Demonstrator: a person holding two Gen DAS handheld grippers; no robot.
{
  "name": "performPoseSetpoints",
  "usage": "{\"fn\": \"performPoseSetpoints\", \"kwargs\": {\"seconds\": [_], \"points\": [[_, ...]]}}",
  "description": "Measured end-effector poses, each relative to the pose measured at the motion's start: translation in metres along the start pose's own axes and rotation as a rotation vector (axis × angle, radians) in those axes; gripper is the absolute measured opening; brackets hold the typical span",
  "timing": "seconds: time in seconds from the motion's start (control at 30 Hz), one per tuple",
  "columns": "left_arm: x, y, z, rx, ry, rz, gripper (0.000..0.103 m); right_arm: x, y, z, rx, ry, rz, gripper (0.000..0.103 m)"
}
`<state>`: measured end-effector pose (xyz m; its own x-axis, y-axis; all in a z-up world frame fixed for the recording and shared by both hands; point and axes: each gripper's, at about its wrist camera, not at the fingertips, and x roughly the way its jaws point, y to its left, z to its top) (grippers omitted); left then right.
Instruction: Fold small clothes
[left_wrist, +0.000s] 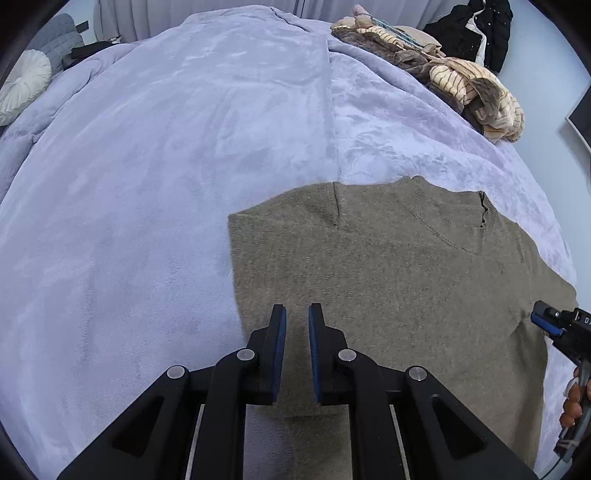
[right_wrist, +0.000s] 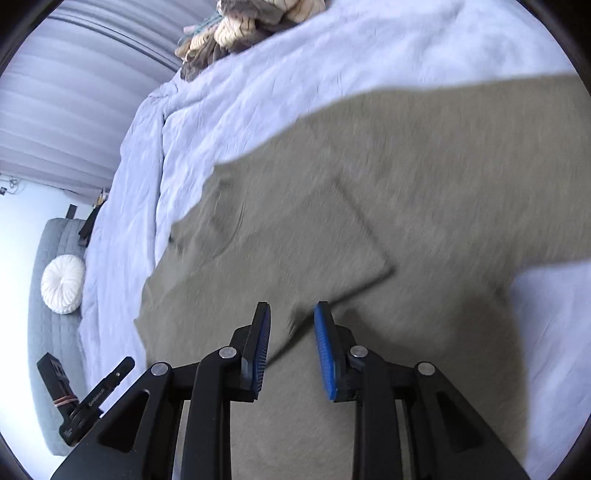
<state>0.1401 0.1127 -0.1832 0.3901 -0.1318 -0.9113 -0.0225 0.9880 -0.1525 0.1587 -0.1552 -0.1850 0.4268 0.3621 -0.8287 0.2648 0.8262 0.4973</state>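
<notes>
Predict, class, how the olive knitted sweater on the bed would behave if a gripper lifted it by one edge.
The olive knitted sweater would probably droop and sag, since it lies limp and flat with soft folded edges. It looks thick-knit, so likely fairly heavy for cloth. On the plush lilac blanket it would probably drag rather than slide.

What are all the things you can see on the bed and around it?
sweater: one, olive-brown knit, flat on the bed, near side
blanket: one, lavender fleece, covering the bed
clothes pile: one heap, striped cream and brown, far edge of the bed
dark garment: one, black, beyond the pile
round cushion: one, white, beside the bed
left gripper: black, blue pads, over the sweater, narrow gap, nothing between
right gripper: black, blue pads, over the sweater, apart
</notes>
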Motion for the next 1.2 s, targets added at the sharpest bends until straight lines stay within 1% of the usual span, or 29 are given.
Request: {"fn": "performPoseSetpoints", "kwargs": {"seconds": [0.03, 0.07, 0.13, 0.17, 0.2, 0.23, 0.3, 0.33, 0.4, 0.47, 0.5, 0.57, 0.6, 0.73, 0.87, 0.93, 1.0, 1.2], "points": [[0.005, -0.005, -0.003, -0.005, 0.01, 0.019, 0.014, 0.002, 0.004, 0.004, -0.026, -0.002, -0.027, 0.028], [0.013, -0.008, -0.005, -0.009, 0.024, 0.039, 0.014, 0.002, 0.0, 0.008, -0.053, 0.004, -0.052, 0.028], [0.03, -0.011, -0.014, -0.013, 0.06, 0.076, 0.014, 0.009, 0.003, 0.012, -0.106, 0.029, -0.106, 0.028], [0.035, -0.011, -0.02, -0.011, 0.062, 0.098, 0.014, 0.01, -0.011, 0.012, -0.138, 0.049, -0.147, 0.028], [0.035, -0.011, -0.024, -0.001, 0.04, 0.105, 0.014, 0.018, -0.015, 0.01, -0.169, 0.065, -0.195, 0.022], [0.034, -0.011, -0.027, 0.013, 0.024, 0.111, 0.014, 0.025, -0.016, 0.007, -0.186, 0.069, -0.213, 0.021], [0.032, -0.013, -0.03, 0.035, 0.019, 0.135, 0.014, 0.026, -0.019, 0.002, -0.181, 0.05, -0.193, 0.02], [0.031, -0.013, -0.03, 0.042, 0.021, 0.143, 0.014, 0.02, -0.026, 0.0, -0.173, 0.049, -0.187, 0.02], [0.03, -0.013, -0.03, 0.043, 0.03, 0.151, 0.014, 0.016, -0.031, -0.003, -0.152, 0.06, -0.184, 0.02], [0.027, -0.014, -0.029, 0.036, 0.04, 0.164, 0.014, 0.006, -0.046, -0.008, -0.142, 0.076, -0.192, 0.02], [0.025, -0.016, -0.029, 0.035, 0.043, 0.172, 0.014, -0.003, -0.055, -0.011, -0.137, 0.077, -0.178, 0.02], [0.021, -0.02, -0.03, 0.039, 0.047, 0.195, 0.014, -0.011, -0.06, -0.014, -0.125, 0.078, -0.153, 0.024], [0.019, -0.021, -0.031, 0.041, 0.05, 0.2, 0.014, -0.016, -0.066, -0.019, -0.123, 0.08, -0.151, 0.024], [0.012, -0.031, -0.036, 0.042, 0.065, 0.191, 0.014, -0.032, -0.082, -0.019, -0.088, 0.09, -0.134, 0.025], [0.009, -0.048, -0.038, 0.046, 0.087, 0.168, 0.014, -0.044, -0.087, -0.028, -0.051, 0.087, -0.122, 0.034], [0.005, -0.058, -0.042, 0.055, 0.095, 0.165, 0.014, -0.051, -0.091, -0.033, -0.033, 0.095, -0.117, 0.036], [0.003, -0.066, -0.046, 0.063, 0.108, 0.145, 0.014, -0.051, -0.087, -0.039, -0.015, 0.11, -0.109, 0.04], [-0.004, -0.092, -0.059, 0.121, 0.142, 0.098, 0.014, -0.058, -0.086, -0.059, 0.006, 0.141, -0.096, 0.047]]}}
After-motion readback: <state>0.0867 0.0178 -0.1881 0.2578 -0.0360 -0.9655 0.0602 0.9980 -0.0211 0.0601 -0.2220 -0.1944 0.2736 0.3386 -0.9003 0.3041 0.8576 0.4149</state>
